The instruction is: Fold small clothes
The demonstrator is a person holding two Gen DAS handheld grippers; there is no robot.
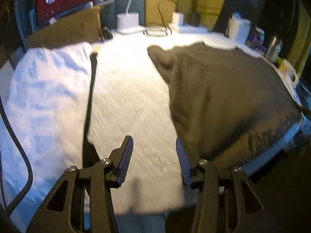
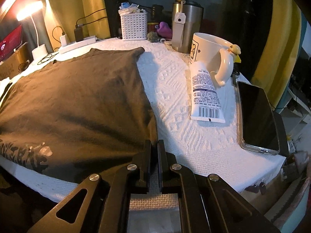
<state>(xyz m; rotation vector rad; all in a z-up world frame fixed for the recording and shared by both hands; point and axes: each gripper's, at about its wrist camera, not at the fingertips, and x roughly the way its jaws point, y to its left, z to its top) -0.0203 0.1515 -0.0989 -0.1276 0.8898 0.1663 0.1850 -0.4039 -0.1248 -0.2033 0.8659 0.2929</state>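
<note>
White woven cloth [image 2: 184,101] covered the tabletop, and on it a dark brown T-shirt [image 2: 77,97] had been spread flat, its printed front near the front edge and its sleeve end toward the clutter at the back. Nearest the lens, the right gripper [image 2: 155,145] was seen with its jaws brought together at the shirt's near right hem corner; whether fabric was actually pinched could not be told. The left gripper [image 1: 154,145] was held partly open above bare cloth just beside the shirt's other side edge, with nothing between its pads. A fold was judged to be barely begun: the left side would need to be gripped next, so both corners could be lifted together. The shirt's long axis was judged to run from near to far. Beyond it lay a cream tube [image 2: 205,93], a phone [image 2: 256,116] and a mug [image 2: 210,48].
</note>
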